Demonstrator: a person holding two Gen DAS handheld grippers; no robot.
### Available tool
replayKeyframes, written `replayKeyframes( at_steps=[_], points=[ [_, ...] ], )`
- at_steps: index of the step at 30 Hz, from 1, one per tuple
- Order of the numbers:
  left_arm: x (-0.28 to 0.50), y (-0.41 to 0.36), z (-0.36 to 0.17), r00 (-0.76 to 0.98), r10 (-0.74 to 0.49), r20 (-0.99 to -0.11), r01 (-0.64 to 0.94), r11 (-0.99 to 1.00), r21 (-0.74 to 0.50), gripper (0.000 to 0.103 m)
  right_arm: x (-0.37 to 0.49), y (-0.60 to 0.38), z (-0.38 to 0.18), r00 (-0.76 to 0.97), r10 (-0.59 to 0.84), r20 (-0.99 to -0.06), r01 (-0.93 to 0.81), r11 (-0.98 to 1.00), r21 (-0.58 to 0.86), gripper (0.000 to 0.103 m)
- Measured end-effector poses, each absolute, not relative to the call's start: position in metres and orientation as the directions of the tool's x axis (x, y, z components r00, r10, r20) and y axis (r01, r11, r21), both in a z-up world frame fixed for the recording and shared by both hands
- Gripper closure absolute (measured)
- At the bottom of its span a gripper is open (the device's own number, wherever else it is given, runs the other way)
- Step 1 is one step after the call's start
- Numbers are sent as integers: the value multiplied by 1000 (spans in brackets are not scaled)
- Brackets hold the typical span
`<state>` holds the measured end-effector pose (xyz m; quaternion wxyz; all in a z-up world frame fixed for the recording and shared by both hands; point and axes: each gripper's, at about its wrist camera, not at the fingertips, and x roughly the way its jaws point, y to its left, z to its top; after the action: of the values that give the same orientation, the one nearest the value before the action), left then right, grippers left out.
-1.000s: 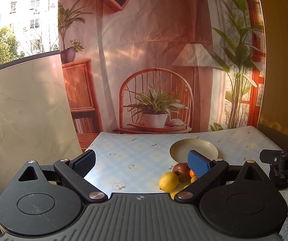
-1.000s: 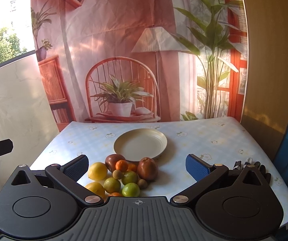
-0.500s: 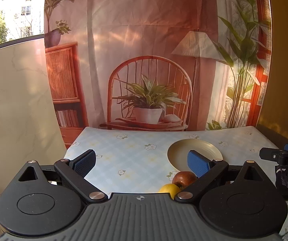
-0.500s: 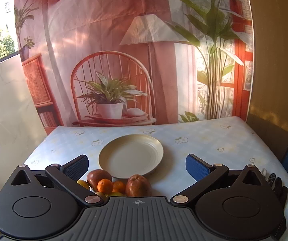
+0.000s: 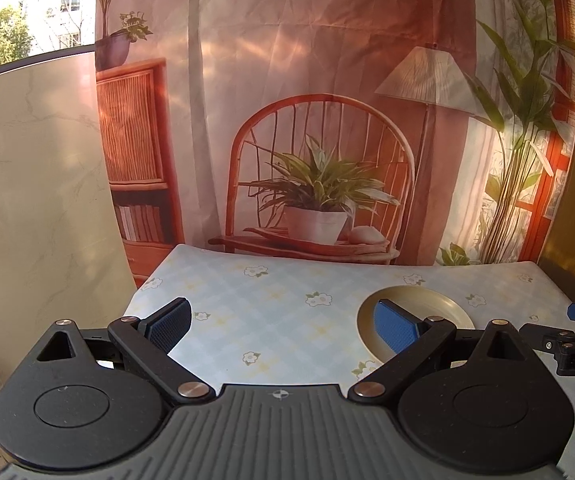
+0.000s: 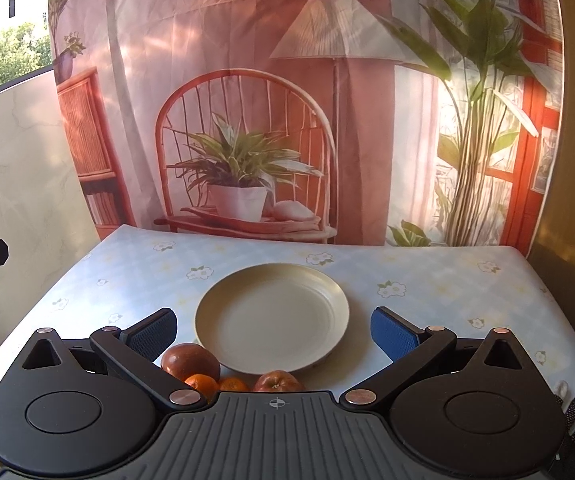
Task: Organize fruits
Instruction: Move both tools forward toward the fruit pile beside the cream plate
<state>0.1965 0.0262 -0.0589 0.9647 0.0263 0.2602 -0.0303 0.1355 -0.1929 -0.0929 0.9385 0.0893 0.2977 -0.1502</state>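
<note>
Fruits sat bunched at the near rim of the round cream-coloured plate (image 6: pixel 271 316), low in the right wrist view: a dark reddish-brown round fruit (image 6: pixel 190 361) just inside the left jaw, two small orange mandarins (image 6: pixel 201 383) beside it, and a red apple (image 6: pixel 277 381) near centre, all partly cut off by the gripper body. The plate was bare and lay between and ahead of the jaws. Right gripper (image 6: pixel 273 330) was spread wide, holding nothing. Left gripper (image 5: pixel 281 324) was also released and empty; no fruit showed in its view, only the plate's edge (image 5: pixel 453 308) behind its right jaw.

Risks, as judged: the fruits were touching, so closing on one could nudge its neighbours and send round ones rolling over the pale blue flowered tablecloth (image 6: pixel 427 280). The dark fruit sat close to the left finger (image 6: pixel 153 330), so a descent could clip it. The other gripper's black frame (image 5: pixel 567 344) hung near the left one's right side; collision possible if both reach in.

Open cloth lay ahead and to both sides of the plate. The table's right edge and far edge against the printed backdrop (image 6: pixel 247 80) bound the space.
</note>
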Motion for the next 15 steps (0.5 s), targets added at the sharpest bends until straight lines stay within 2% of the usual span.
replayKeyframes(
  at_steps=[7,9,15],
  points=[
    [207,9,-69,884,80,-461,1,985,173,4,148,-198,-112,758,-251,-601,343,939,40,0],
    [211,6,-73,885,83,-458,10,980,197,4,151,-200,-119,750,-246,-614,341,939,40,0],
    [223,12,-90,855,-47,-517,101,992,76,4,153,-207,-139,737,-246,-629,354,934,50,0]
  ],
)
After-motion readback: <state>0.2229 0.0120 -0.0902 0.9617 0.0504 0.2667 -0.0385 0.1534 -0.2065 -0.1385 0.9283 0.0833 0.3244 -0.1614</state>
